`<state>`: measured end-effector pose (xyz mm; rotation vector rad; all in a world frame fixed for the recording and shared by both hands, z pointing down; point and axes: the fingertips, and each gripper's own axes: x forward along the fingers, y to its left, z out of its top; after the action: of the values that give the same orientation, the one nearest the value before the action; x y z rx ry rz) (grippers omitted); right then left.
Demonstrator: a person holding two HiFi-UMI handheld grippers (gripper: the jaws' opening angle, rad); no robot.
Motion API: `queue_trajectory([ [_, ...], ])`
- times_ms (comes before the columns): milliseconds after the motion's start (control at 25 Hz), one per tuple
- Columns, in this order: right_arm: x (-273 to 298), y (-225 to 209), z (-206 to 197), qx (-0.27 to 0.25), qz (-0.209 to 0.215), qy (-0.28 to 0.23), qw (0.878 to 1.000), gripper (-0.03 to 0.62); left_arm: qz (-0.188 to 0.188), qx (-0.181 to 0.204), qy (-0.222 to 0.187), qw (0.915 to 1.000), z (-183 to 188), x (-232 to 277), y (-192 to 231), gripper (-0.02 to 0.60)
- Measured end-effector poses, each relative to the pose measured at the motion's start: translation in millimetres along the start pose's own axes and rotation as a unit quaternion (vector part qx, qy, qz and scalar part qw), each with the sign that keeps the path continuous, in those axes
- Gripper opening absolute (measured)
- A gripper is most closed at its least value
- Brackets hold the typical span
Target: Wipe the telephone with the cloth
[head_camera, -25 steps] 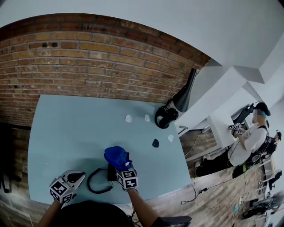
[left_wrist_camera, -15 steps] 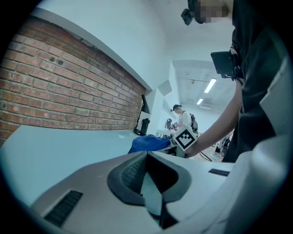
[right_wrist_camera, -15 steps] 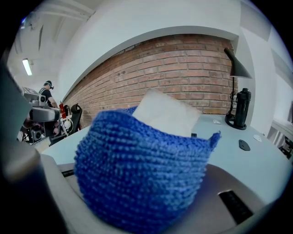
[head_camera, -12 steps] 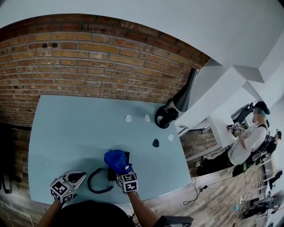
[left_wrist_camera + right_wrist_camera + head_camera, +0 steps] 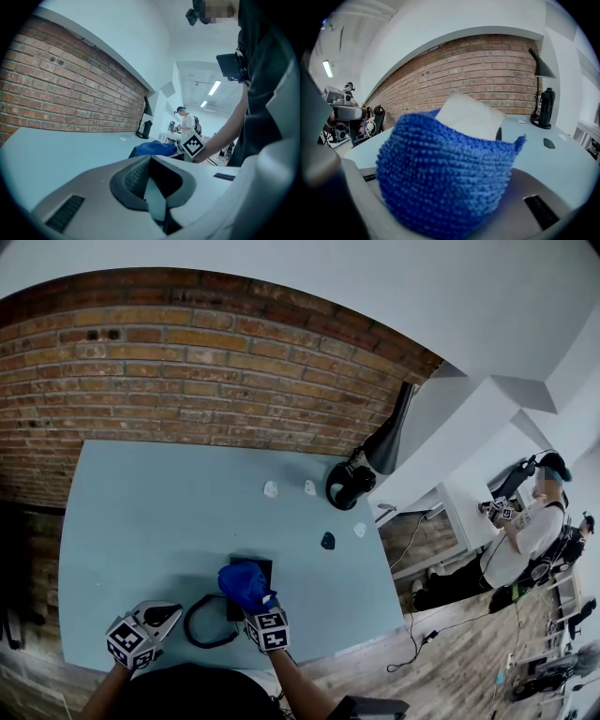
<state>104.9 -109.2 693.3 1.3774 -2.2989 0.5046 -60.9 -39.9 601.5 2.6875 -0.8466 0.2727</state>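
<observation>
A pale blue table (image 5: pixel 141 521) is sitting against a brick wall (image 5: pixel 187 362) in a white room. It is carrying 1 black telephone (image 5: pixel 255 563), 1 blue cloth (image 5: pixel 242 582), 3 white scraps (image 5: pixel 271 490) and 1 dark scrap (image 5: pixel 328 542). The left gripper (image 5: pixel 159 616) is hovering near the front edge, its jaws closed on nothing. The right gripper (image 5: pixel 257 603) is clamping the cloth over the telephone's near part.
</observation>
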Motion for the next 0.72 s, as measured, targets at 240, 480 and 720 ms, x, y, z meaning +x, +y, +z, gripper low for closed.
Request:
queue_trajectory([
  [240, -2.8, 4.2, -9.9, 0.000, 0.001, 0.006, 1.000, 0.135, -0.002, -0.004, -0.001, 1.0000, -0.9, 0.7, -0.1, 0.021],
  [480, -8.4, 9.3, -19.3, 0.002, 0.003, 0.011, 1.000, 0.135, -0.003, -0.003, -0.001, 1.0000, -2.1, 0.7, -1.2, 0.021],
  [720, -13.3, 14.6, -27.6, 0.003, 0.005, 0.015, 1.000, 0.135, -0.006, -0.003, 0.002, 1.0000, -3.7, 2.1, -3.0, 0.021],
])
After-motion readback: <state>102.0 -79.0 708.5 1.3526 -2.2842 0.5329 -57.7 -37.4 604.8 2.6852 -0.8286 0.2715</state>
